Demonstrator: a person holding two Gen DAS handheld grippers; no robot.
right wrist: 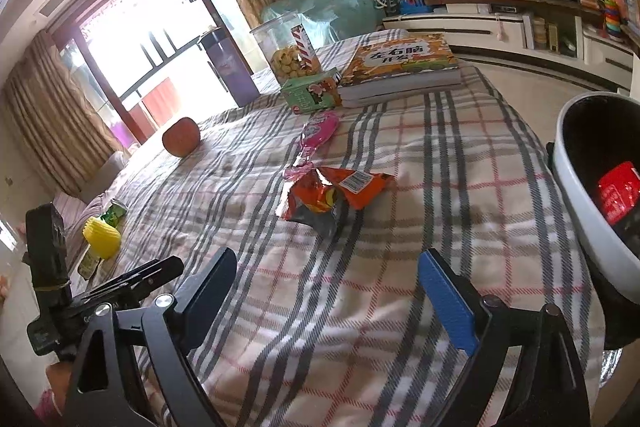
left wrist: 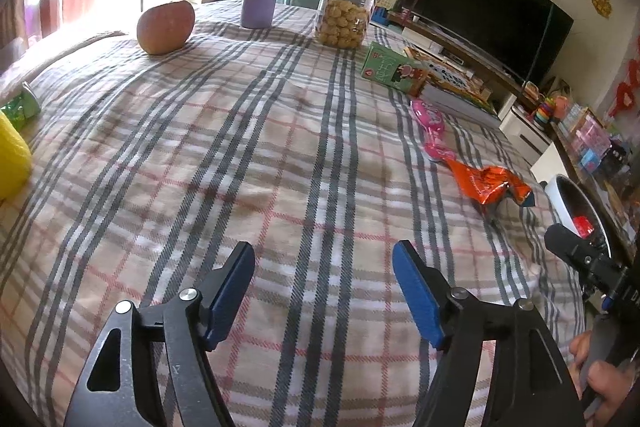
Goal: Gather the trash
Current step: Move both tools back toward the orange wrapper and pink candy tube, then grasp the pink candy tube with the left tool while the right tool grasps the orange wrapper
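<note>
1. Right hand-held gripper point(right wrist: 328, 291): nearest the right wrist view; jaws apart, nothing between them, over bare checked cloth.

2. Left hand-held gripper point(left wrist: 324, 283): nearest the left wrist view; jaws likewise apart and empty.

3. Orange snack wrapper point(right wrist: 336, 191): crumpled, lying on the desk point(right wrist: 460, 155) just beyond the right jaws, near the right edge. We judge it the piece in hand.

4. Pink wrapper point(right wrist: 316, 135): flat, touching the orange one's far end. A second piece of trash, we think.

5. Bin point(right wrist: 576, 211): white rim, dark inside, off the desk's right edge; a red packet point(right wrist: 618, 191) already lies in it.

6. Not trash, in our judgement: apple point(right wrist: 182, 137), biscuit jar point(right wrist: 288, 53), green carton point(right wrist: 310, 93), books point(right wrist: 400, 69).

Handling note: we bring the right jaws down astride the orange wrapper's raised crumple, not its flat end, and close without pinching the cloth or dragging the pink wrapper. Then we carry it right, over the rim, before we let go.
</note>
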